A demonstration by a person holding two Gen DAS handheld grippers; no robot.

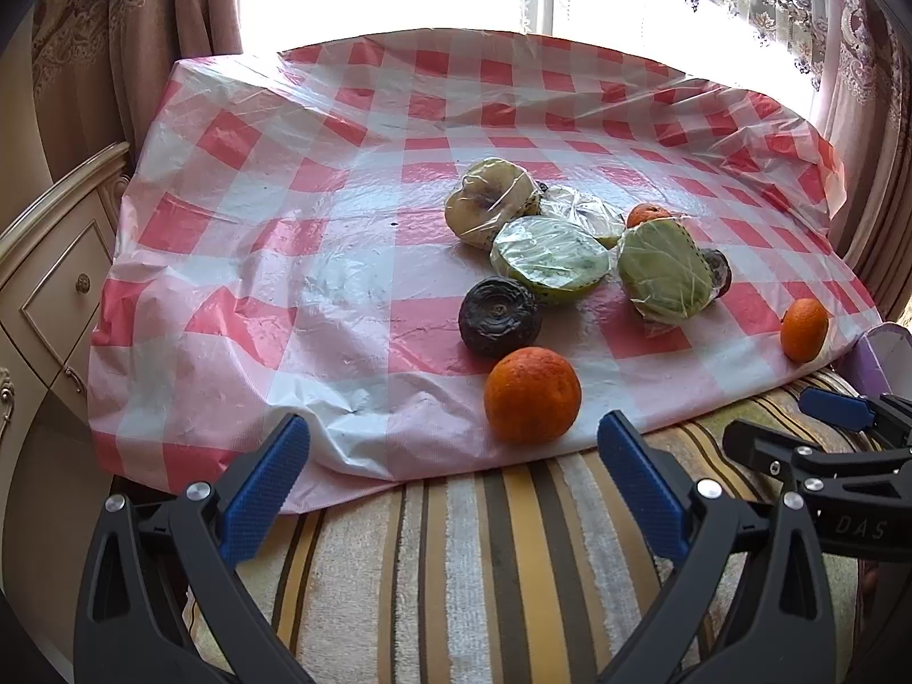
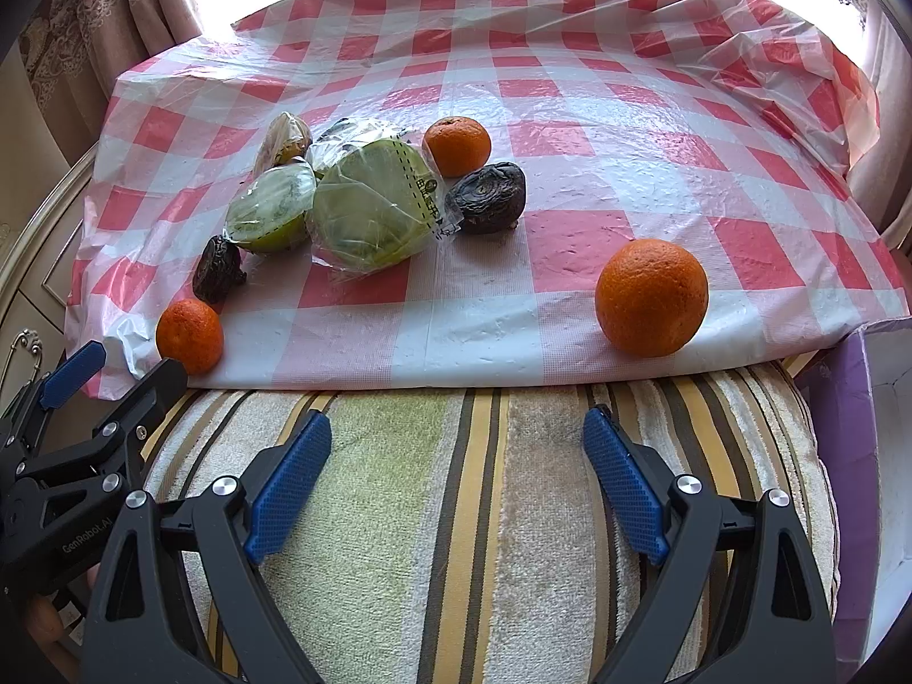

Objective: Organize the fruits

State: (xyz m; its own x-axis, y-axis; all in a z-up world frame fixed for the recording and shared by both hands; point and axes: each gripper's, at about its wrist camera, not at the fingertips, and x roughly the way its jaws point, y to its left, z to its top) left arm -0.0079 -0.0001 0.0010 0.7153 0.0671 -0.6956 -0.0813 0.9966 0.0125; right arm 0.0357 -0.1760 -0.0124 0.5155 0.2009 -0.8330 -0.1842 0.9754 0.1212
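Left wrist view: the wrapped green fruit [image 1: 664, 273] half hides a dark fruit [image 1: 717, 271] behind it; left gripper [image 1: 453, 456] and right gripper [image 2: 456, 459] gape wide, empty.

Left gripper [image 1: 453, 444] — jaws spread wide, blue ribbed pads [image 1: 265, 490] facing each other, nothing between them, level and pointing forward. Right gripper [image 2: 456, 444] — likewise spread wide and empty, held just beside the left one, side by side; each shows at the edge of the other's view.
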